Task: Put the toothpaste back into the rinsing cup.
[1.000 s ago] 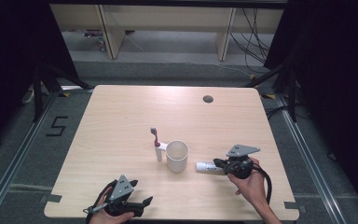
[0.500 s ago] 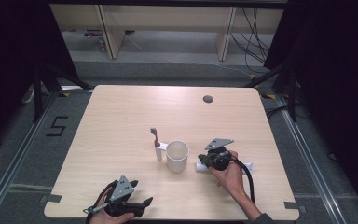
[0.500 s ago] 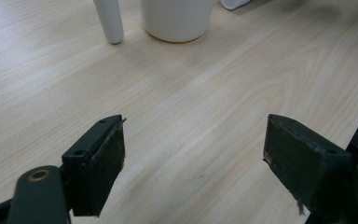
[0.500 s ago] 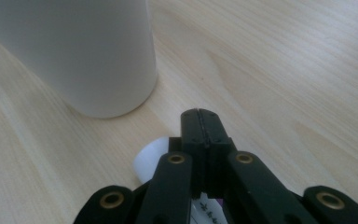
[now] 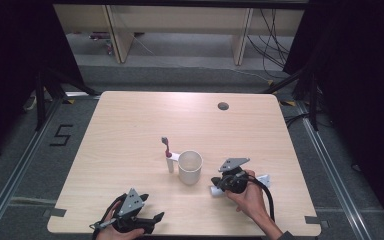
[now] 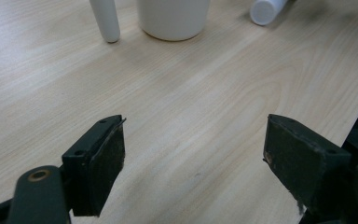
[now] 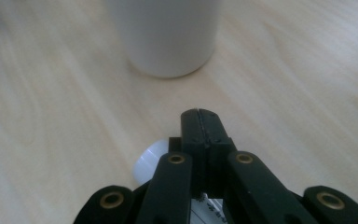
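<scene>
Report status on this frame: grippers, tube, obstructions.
Left gripper open, resting at near table edge. Right gripper shut above lying white plastic tube, not gripping it. White cylindrical cup just ahead of it.

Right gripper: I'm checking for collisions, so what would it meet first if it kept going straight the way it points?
Most likely the white cup. The right gripper, jaws shut, points at its base across bare table. A white tube lies beneath the jaws. Depth is hard to judge.
</scene>
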Tool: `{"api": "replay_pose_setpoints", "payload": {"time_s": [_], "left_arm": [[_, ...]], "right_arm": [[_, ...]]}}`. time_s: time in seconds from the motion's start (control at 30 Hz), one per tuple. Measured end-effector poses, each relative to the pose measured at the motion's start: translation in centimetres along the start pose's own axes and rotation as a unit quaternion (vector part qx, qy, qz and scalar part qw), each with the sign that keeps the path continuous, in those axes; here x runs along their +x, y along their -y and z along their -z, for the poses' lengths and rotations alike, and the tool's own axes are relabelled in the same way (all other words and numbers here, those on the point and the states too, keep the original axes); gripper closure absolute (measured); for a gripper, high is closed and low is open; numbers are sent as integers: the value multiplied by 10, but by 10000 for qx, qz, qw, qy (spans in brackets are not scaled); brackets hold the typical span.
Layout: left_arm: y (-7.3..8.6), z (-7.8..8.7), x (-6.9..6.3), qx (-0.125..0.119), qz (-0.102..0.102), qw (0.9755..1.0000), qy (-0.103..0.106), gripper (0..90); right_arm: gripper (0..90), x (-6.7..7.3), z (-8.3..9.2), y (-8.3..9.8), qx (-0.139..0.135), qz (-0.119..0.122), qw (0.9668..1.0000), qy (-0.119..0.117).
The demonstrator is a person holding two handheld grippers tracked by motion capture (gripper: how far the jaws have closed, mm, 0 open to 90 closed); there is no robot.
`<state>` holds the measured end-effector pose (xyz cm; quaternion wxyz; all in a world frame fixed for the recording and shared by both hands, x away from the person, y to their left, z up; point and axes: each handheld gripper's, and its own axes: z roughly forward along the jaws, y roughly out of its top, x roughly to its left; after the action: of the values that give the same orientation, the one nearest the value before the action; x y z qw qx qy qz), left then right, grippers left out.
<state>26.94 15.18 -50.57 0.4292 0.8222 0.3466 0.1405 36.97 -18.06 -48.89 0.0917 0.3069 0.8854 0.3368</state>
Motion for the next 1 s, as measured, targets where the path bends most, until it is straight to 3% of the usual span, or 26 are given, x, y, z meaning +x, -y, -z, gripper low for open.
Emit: {"api": "replay_pose_setpoints", "payload": {"time_s": [0.17, 0.23, 0.3, 0.33, 0.37, 0.43, 0.47, 0.53, 0.6, 0.67, 0.73, 0.8, 0.9, 0.97, 1.0], "left_arm": [[1, 0, 0, -21, 20, 10000, 9, 205], [0, 0, 0, -10, 28, 10000, -9, 204], [0, -1, 0, -13, 27, 10000, 5, 204], [1, -1, -1, -57, 80, 10000, 17, 205], [1, -1, -1, -50, 71, 10000, 9, 205], [0, -1, 0, 14, 34, 10000, 3, 205], [0, -1, 0, 26, 23, 10000, 2, 205], [1, -3, -2, -67, 119, 9999, 15, 205], [1, -2, -1, -8, 55, 10000, 6, 205], [1, -2, -1, 41, 26, 10000, -30, 205], [1, -3, -2, -22, 105, 9999, 10, 205], [1, -3, -1, -6, 60, 10000, -12, 205], [1, -2, 0, 44, 12, 10000, -31, 205], [1, -3, -2, -2, 91, 10000, 7, 205], [1, -2, 0, 39, 14, 10000, -25, 205]], "right_arm": [[900, 13, 7, 11, 57, 188, 9996, -183], [899, 20, 13, 17, 141, 98, 9995, -254], [899, 24, 17, 24, 185, 266, 9988, -354], [900, 27, 20, 27, 262, 112, 9990, -333], [900, 28, 22, 30, 244, 242, 9983, -467], [899, 30, 27, 38, 281, 226, 9984, -444], [899, 29, 30, 41, 269, 305, 9974, -588], [899, 31, 37, 48, 346, 260, 9974, -571], [899, 31, 40, 51, 313, 340, 9971, -607], [899, 32, 50, 61, 387, 155, 9975, -575], [899, 31, 52, 64, 293, 207, 9977, -571], [899, 29, 56, 69, 320, 233, 9974, -599], [897, 26, 65, 78, 297, 109, 9983, -484], [895, 25, 70, 81, 306, 46, 9987, -407], [895, 25, 70, 81, 306, 46, 9987, -407]]}}
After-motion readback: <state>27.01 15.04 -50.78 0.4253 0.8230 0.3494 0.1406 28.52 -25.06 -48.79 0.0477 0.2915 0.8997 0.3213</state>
